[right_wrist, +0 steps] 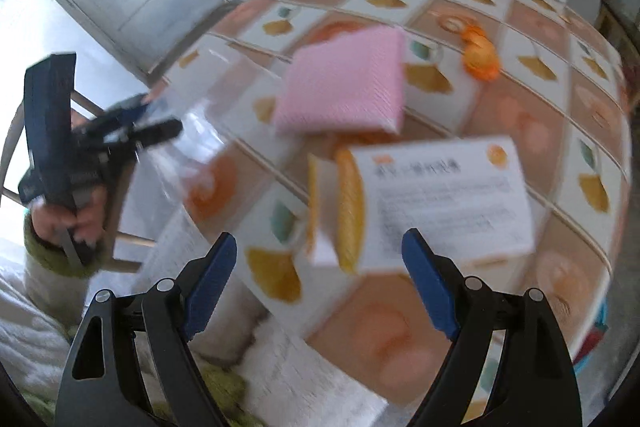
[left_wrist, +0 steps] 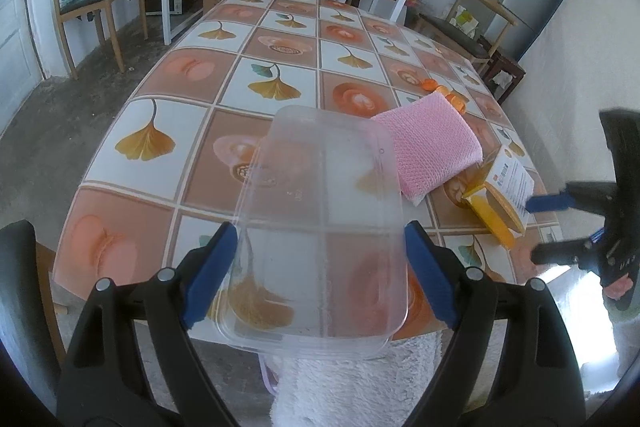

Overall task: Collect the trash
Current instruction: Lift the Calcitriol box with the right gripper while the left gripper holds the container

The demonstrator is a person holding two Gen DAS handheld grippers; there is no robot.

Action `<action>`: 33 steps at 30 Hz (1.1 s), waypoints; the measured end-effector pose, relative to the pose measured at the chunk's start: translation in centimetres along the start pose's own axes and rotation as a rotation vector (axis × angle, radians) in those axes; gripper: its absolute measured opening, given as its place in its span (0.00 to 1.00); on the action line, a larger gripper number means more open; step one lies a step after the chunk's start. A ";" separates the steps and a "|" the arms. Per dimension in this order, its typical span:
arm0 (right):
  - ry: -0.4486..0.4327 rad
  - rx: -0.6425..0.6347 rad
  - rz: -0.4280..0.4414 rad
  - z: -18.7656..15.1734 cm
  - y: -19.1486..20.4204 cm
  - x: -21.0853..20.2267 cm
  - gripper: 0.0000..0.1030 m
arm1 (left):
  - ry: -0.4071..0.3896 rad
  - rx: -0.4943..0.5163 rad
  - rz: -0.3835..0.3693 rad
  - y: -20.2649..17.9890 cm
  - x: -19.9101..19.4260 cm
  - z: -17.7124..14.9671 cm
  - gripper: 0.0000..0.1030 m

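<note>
- The left gripper point(left_wrist: 320, 275) is clamped on a clear plastic container point(left_wrist: 320, 219), one blue pad on each long side wall near the end closest to the camera.
- The container is held off the table point(left_wrist: 168, 131), above its near edge, and extends forward from the jaws over the tablecloth. Its long axis runs along the gripper's fingers, away from the camera. Whether its opening faces up or down cannot be told through the clear plastic.
- Handling estimate: the container appears light, thin-walled and flexible. The walls will likely bow under a firm squeeze, and the smooth plastic may slip. Gripping across the short width near the rim, where the wall is stiffest, is the sound hold.
- The right gripper point(right_wrist: 320, 279) is spread wide and holds nothing. It hovers above a white-and-yellow carton point(right_wrist: 424, 203) at the table's near right.
- The carton lies flat, with an opened yellow flap end toward the left gripper; its long axis runs roughly across the right wrist view. It is probably light, stiff card; grip across its narrow width.
- A pink cloth point(right_wrist: 344, 87) lies just beyond the carton; orange peel point(right_wrist: 480, 55) lies farther back.
- The right wrist view is motion-blurred; fine detail is unreadable.
</note>
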State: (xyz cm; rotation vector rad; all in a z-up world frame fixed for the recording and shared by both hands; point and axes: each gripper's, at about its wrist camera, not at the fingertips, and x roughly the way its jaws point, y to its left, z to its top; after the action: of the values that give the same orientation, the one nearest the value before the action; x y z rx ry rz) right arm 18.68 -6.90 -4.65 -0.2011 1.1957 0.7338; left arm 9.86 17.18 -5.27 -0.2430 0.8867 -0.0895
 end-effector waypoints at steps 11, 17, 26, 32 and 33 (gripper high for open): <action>-0.072 0.487 0.163 -1.4 -7.2 -1.0 0.81 | -0.001 -0.002 -0.003 0.1 0.0 0.0 0.79; -0.096 0.752 0.129 1.1 -11.0 1.7 0.86 | 0.001 -0.002 -0.003 0.1 0.0 0.0 0.79; -0.136 0.671 -0.115 5.8 -10.0 3.3 0.88 | 0.002 0.001 -0.002 0.2 0.0 0.0 0.80; -0.154 0.335 -0.279 7.7 -9.1 3.0 0.89 | 0.003 0.002 -0.003 0.1 0.1 -0.1 0.80; -0.143 0.291 -0.283 7.7 -9.0 2.9 0.89 | 0.004 0.002 -0.003 0.1 0.1 -0.1 0.80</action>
State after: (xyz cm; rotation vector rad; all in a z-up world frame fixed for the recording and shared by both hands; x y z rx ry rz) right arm 30.64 -8.59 -6.36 -0.0721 1.0951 0.3164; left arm 9.89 17.25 -5.42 -0.2422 0.8898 -0.0932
